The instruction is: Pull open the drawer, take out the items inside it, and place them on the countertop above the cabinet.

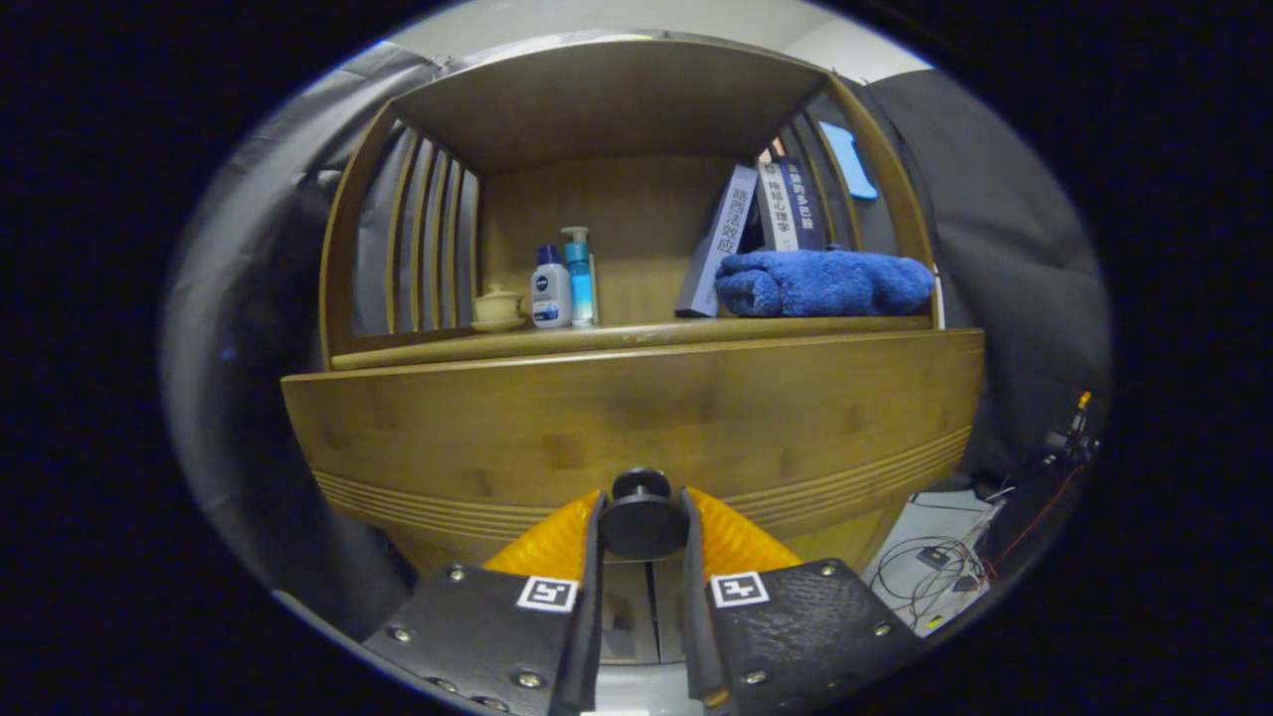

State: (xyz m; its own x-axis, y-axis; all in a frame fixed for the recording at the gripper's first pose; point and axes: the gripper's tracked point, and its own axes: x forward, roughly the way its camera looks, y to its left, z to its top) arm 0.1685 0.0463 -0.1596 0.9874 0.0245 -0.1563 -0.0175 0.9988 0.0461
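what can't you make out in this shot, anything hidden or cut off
- Inside of the drawer, gripper view: its closed wooden front hides any items.
- Grip on the knob: it sits between the fingers of the gripper, but contact on both sides is unclear.
- Books: lower parts hidden behind the blue towel.
- Cables on the floor: too small and dark to identify.

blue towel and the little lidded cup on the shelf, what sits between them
In the gripper view: two bottles beside the cup, then bare shelf, then leaning books by the towel.
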